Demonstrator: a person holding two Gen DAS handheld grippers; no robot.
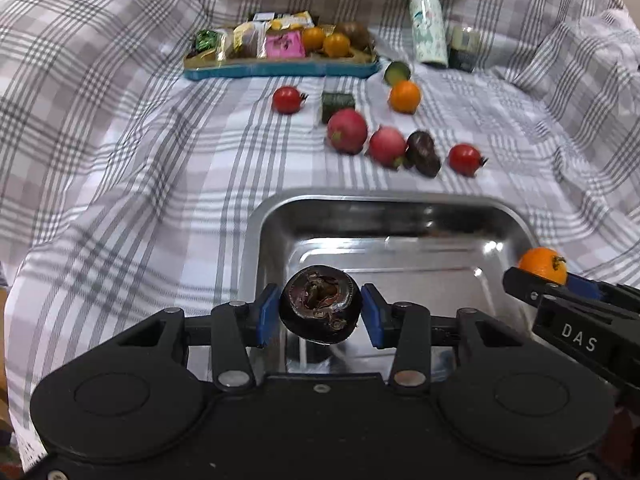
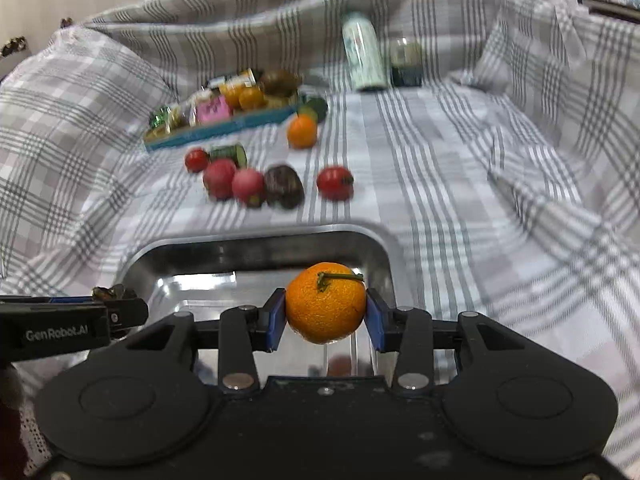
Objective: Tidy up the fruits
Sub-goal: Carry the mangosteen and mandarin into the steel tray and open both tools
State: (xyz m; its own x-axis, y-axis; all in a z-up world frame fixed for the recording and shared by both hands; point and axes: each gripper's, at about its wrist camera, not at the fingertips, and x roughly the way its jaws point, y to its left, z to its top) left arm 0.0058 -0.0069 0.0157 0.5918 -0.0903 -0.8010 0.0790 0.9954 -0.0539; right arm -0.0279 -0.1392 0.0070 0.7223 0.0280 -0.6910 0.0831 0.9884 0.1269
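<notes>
Left wrist view: the left gripper [image 1: 320,314] has its blue-padded jaws closed on a dark purple, round fruit with a torn, wrinkled top [image 1: 320,309], held above the near end of a shiny rectangular steel tray [image 1: 384,204]. At the right edge of this view, the right gripper [image 1: 552,280] appears, carrying a small orange mandarin with a green stem [image 1: 543,265].

Right wrist view: the jaws are closed on the mandarin's sides, stem upward, over the tray's right part.

Beyond the tray, on a grey-and-white checked cloth [image 1: 120,140], lie loose pieces: two red cherry tomatoes [image 1: 286,99], two pink-red radish-like balls [image 1: 347,131], another dark purple fruit [image 1: 422,153], a second orange fruit [image 1: 405,97] and two green cucumber chunks [image 1: 337,105]. Further back sit a blue tray of wrapped snacks [image 1: 280,69], a pale printed can [image 1: 428,26] and a small dark jar [image 1: 466,49].

Judging by look, both held fruits are light. The purple one seems split and soft, so a gentle squeeze across its widest part suits it. The mandarin's skin gives slightly; holding at its equator looks secure. The tomatoes would likely bruise easily.
</notes>
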